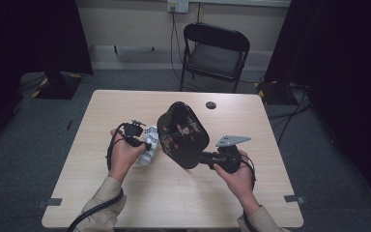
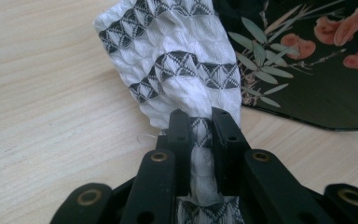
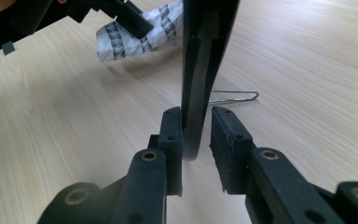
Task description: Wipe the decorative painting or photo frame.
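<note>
A white cloth with a black zigzag pattern (image 1: 149, 143) (image 2: 177, 60) lies bunched on the wooden table (image 1: 125, 193). My left gripper (image 1: 143, 141) (image 2: 200, 116) is shut on one twisted end of it. A black oval tray with a painted flower design (image 1: 181, 133) (image 2: 317, 70) stands tilted up on edge just right of the cloth. My right gripper (image 1: 204, 157) (image 3: 196, 114) holds the tray's lower rim (image 3: 205, 56) between its jaws, with the left pad against it. The cloth (image 3: 135, 37) and the left gripper (image 3: 121, 14) lie beyond the tray in the right gripper view.
A thin bent wire (image 3: 235, 96) lies on the table behind the tray. There is a round cable hole (image 1: 210, 105) near the table's far edge. A black folding chair (image 1: 215, 53) stands beyond the table. Dark curtains hang at both sides.
</note>
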`<action>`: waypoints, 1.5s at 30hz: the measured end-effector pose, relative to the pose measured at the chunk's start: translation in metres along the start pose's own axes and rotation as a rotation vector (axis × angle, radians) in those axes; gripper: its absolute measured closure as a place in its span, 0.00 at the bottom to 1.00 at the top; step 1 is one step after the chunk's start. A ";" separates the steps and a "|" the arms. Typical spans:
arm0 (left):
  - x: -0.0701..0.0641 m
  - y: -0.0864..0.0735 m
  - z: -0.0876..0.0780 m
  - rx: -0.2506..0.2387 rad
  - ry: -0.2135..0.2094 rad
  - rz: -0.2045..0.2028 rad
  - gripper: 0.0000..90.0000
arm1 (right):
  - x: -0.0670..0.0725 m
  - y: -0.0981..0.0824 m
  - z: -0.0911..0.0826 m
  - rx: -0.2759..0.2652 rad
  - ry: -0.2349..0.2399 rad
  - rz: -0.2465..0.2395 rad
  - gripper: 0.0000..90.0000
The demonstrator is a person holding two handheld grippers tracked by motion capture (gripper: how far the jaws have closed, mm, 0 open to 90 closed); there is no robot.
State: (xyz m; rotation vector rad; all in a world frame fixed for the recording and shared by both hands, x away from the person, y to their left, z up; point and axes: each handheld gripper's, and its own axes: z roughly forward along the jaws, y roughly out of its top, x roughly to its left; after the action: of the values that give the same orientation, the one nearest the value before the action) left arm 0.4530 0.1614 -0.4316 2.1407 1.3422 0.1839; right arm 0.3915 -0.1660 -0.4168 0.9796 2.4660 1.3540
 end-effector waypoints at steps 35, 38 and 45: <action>-0.072 -0.040 0.019 0.034 -0.157 0.152 0.89 | 0.005 0.000 0.006 0.010 0.023 0.001 0.88; -0.079 -0.042 0.019 0.035 -0.174 0.164 0.89 | 0.006 0.000 0.006 0.010 0.023 -0.001 0.88; -0.086 -0.046 0.020 0.037 -0.206 0.187 0.89 | 0.005 0.000 0.005 0.011 0.024 0.000 0.88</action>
State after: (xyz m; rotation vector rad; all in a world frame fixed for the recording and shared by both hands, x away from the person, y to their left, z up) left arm 0.3841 0.0936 -0.4568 2.2471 1.0367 0.0114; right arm 0.3898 -0.1588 -0.4189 0.9707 2.4940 1.3613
